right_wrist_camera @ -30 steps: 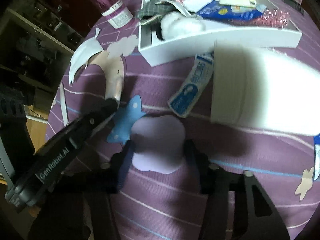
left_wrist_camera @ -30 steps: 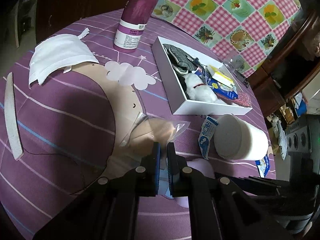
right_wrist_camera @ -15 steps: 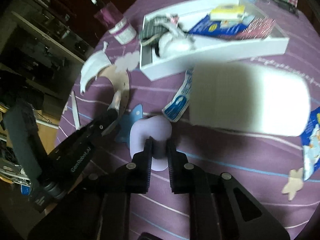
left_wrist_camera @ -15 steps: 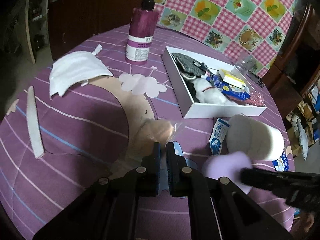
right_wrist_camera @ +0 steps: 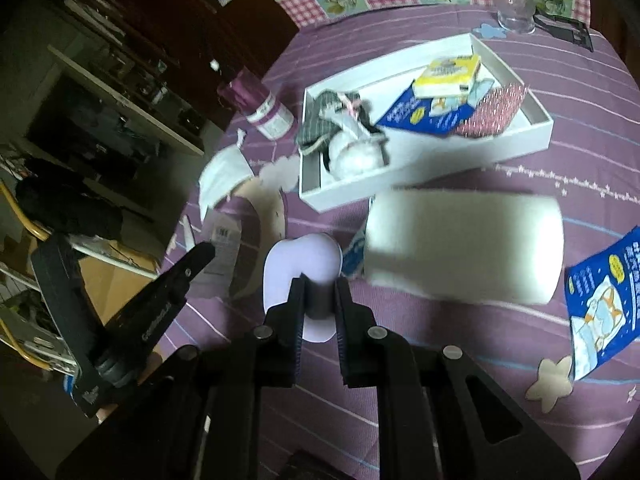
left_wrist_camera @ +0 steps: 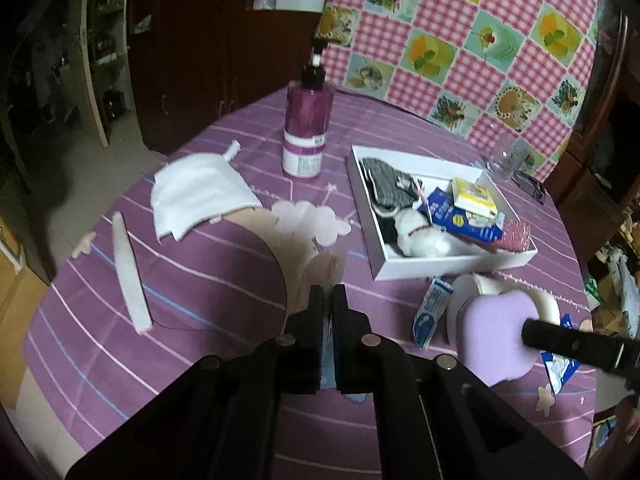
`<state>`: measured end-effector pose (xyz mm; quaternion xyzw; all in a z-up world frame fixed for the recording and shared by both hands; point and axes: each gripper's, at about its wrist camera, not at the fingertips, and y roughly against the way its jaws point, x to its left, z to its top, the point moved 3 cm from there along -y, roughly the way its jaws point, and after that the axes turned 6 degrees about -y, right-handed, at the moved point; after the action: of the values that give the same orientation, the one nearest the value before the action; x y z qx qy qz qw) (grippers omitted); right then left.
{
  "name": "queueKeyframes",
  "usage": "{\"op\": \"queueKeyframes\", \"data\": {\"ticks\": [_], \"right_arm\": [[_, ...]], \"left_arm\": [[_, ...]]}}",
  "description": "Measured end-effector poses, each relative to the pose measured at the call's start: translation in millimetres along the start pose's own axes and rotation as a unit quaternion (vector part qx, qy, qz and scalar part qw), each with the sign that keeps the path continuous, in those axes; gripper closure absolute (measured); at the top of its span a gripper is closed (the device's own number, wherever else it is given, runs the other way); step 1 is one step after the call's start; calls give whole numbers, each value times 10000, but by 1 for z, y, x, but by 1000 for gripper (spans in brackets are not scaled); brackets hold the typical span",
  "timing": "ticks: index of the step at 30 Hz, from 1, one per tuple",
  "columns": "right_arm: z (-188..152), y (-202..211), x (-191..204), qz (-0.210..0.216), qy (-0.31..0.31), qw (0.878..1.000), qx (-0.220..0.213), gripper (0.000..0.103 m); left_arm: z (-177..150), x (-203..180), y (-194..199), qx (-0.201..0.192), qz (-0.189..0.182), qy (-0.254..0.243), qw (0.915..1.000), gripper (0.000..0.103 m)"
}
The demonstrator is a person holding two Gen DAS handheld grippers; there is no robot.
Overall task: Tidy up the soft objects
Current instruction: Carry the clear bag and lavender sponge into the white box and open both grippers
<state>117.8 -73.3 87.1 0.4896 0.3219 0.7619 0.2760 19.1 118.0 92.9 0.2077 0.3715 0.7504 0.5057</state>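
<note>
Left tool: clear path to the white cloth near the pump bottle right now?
Probably not yet. The path over the purple tablecloth to the white cloth looks free, but the left tool is shut on a thin blue piece, so it would need to drop that first.

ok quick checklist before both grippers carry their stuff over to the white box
1. Right gripper grip on the lilac sponge: ok, fingers squeeze it and it looks clear of the cloth.
2. Left gripper grip on the pale blue piece: ok, fingers shut on it.
3. What hangs below the left fingers: cannot tell, mostly hidden.
4. Free room in the white box: not ok, nearly full; only its near side is bare.
5. White roll between sponge and box: not ok, lift over it.
</note>
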Motion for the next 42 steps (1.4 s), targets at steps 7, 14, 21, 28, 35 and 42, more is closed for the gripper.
{"op": "queueKeyframes", "data": {"ticks": [7, 14, 21, 28, 35, 42], "right_arm": [[43, 18, -3, 345, -245, 9988, -258, 87], [80, 21, -15, 428, -539, 9965, -480, 87], [125, 15, -34, 518, -957, 9911, -765, 89], [149, 0, -65, 691, -1314, 9834, -1047, 97], [151, -11, -90, 415, -1482, 9834, -964, 100], [147, -12, -92, 237, -1451, 9852, -879, 100]], "left_arm": [[34, -10, 15, -211, 211, -19, 9996, 101], [66, -28, 9, -343, 407, -129, 9985, 101], [109, -53, -21, -320, 417, -164, 9985, 102], [129, -79, -64, -238, 143, -145, 9995, 102], [123, -87, -93, -64, 78, -305, 9995, 102], [121, -86, -103, 56, -38, -353, 9994, 102]]}}
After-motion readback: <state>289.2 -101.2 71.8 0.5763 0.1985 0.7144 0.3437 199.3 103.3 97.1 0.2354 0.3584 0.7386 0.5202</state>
